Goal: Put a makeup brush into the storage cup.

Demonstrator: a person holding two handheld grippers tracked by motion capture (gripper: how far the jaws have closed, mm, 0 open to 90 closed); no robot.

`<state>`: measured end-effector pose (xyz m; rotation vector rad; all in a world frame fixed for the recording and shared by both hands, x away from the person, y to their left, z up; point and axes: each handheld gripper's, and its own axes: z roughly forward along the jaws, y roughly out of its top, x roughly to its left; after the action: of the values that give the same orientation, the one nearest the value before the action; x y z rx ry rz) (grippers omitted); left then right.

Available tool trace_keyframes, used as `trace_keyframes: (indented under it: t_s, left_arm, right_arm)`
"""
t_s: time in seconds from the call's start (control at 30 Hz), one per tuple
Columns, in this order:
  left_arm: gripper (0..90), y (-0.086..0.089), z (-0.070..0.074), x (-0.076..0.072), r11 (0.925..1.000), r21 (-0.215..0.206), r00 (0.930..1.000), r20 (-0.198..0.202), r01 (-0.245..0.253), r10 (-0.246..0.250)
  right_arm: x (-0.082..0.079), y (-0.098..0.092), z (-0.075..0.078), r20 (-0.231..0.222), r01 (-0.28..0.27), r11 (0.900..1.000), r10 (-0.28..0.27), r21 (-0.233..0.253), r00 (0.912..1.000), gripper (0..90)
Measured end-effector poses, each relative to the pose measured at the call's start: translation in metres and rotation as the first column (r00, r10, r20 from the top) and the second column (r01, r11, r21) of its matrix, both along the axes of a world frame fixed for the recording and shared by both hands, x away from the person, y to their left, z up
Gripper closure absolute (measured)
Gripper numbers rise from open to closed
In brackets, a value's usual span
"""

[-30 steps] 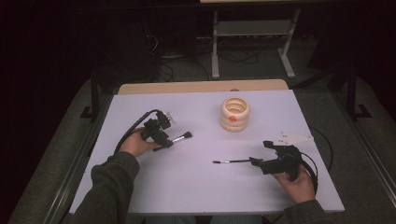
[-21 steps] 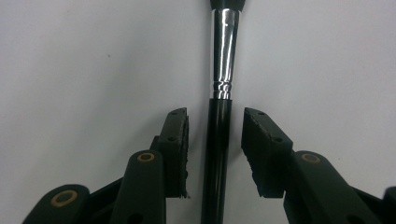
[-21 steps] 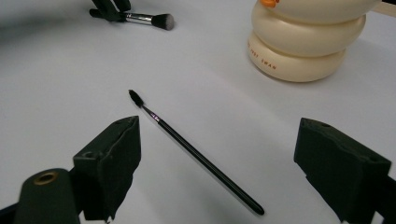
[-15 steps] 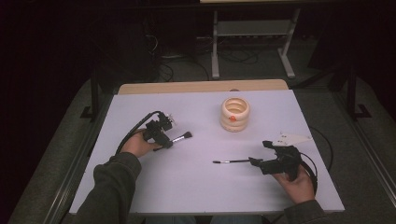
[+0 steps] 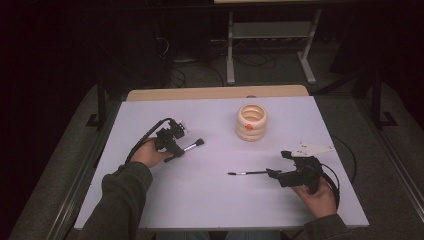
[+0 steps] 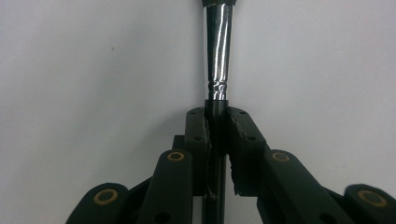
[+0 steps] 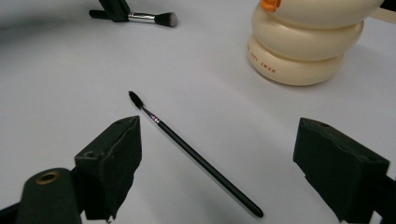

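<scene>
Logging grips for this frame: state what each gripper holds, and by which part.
The left gripper is shut on the makeup brush, clamping its dark handle just below the silver ferrule. The right gripper is open and holds nothing; the thin brush lies between its jaws.

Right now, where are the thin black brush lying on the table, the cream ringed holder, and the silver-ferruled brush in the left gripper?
thin black brush (image 7: 196, 158), right gripper view, mid handle.
cream ringed holder (image 5: 251, 122), high view, side wall.
silver-ferruled brush (image 6: 218, 56), left gripper view, metal ferrule.
</scene>
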<state>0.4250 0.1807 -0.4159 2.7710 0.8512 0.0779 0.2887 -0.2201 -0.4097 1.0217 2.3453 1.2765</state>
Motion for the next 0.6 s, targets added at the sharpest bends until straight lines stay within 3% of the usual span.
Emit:
trace_keyframes:
  t_s: [0.47,0.6]
  left_arm:
    - [79.7,0.0010,0.0018,0.0001,0.9995,0.028,0.9998,-0.010,-0.015,0.015]
    - [79.7,0.0064,0.0054,-0.0024,0.9994,0.019,0.9995,-0.011,-0.028,0.028]
  right_arm:
    - [0.0014,0.0000,-0.0022,-0.004,-0.004,1.000,0.003,-0.008,1.0000,14.5]
    - [0.0006,0.0005,-0.0023,-0.009,-0.006,1.000,0.006,-0.006,0.9999,14.5]
